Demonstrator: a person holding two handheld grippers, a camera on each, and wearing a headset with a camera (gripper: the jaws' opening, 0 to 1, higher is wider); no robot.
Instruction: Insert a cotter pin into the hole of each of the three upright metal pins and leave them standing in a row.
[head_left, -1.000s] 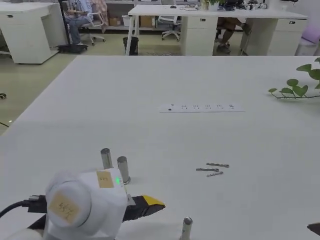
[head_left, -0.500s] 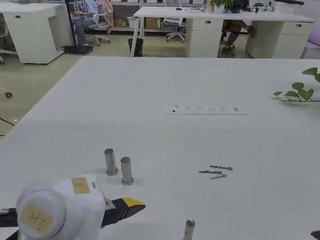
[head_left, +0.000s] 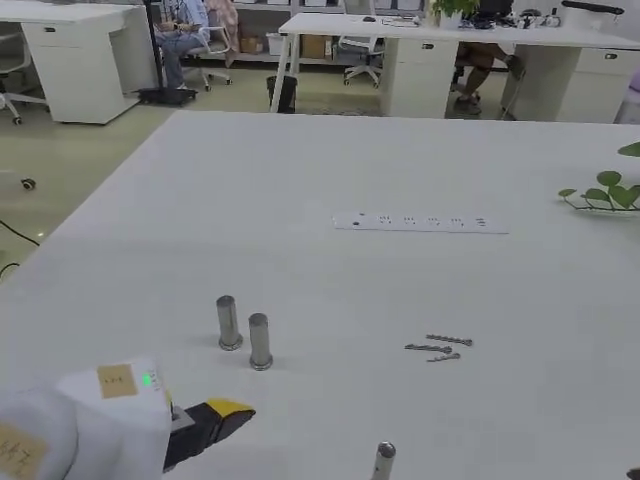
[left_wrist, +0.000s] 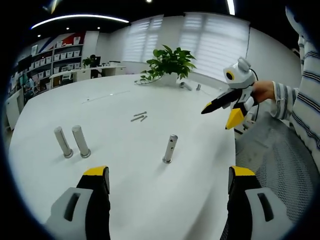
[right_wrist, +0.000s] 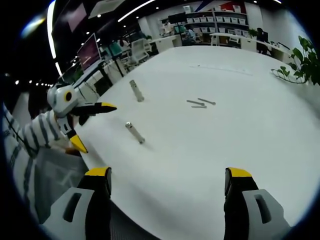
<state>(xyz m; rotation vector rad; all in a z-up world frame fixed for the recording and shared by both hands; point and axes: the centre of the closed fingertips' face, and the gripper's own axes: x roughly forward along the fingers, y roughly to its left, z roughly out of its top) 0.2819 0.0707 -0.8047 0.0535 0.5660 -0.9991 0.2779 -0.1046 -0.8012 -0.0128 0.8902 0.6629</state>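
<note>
Along the tabletop's (head_left: 400, 150) near edge, left gripper (left_wrist: 168, 174) and right gripper (right_wrist: 168, 174) hover with jaws spread wide, holding nothing. Two upright metal pins (head_left: 260, 340) stand toward the near-left corner, a third pin (head_left: 383, 462) sits at the near edge, and three cotter pins (head_left: 438, 348) lie loose farther right. The likely best start is to pinch one cotter pin at its end, leaving the legs free.
</note>
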